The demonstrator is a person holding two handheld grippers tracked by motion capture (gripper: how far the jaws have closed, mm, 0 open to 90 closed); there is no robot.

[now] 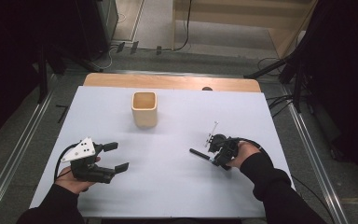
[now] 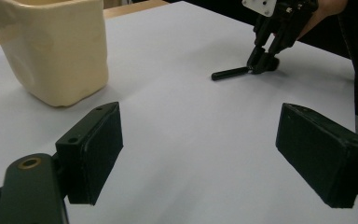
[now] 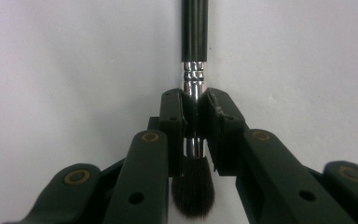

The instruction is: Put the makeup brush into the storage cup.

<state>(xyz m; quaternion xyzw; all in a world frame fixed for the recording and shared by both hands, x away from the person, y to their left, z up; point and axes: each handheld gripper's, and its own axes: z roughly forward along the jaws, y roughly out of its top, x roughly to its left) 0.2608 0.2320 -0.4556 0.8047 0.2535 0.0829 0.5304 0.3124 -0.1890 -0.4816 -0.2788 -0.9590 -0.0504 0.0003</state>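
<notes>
Makeup brush (image 3: 195, 84), clamped in right tool (image 3: 195, 114)

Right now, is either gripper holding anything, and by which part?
The right gripper is shut on a makeup brush, clamped at its silver ferrule between bristles and black handle. The left gripper is open, holding nothing.

The left tongs (image 1: 114, 156) are black, with blocky rectangular pads (image 2: 324, 156), brass-coloured pivot rivets and a grey three-cornered plate (image 1: 80, 150) dotted with small holes on top. A black cable (image 1: 59, 161) loops off their back. The right tongs (image 3: 195, 116) are the same black with brass rivets. Both sleeves (image 1: 272, 186) are black, bunched at the cuffs.
</notes>
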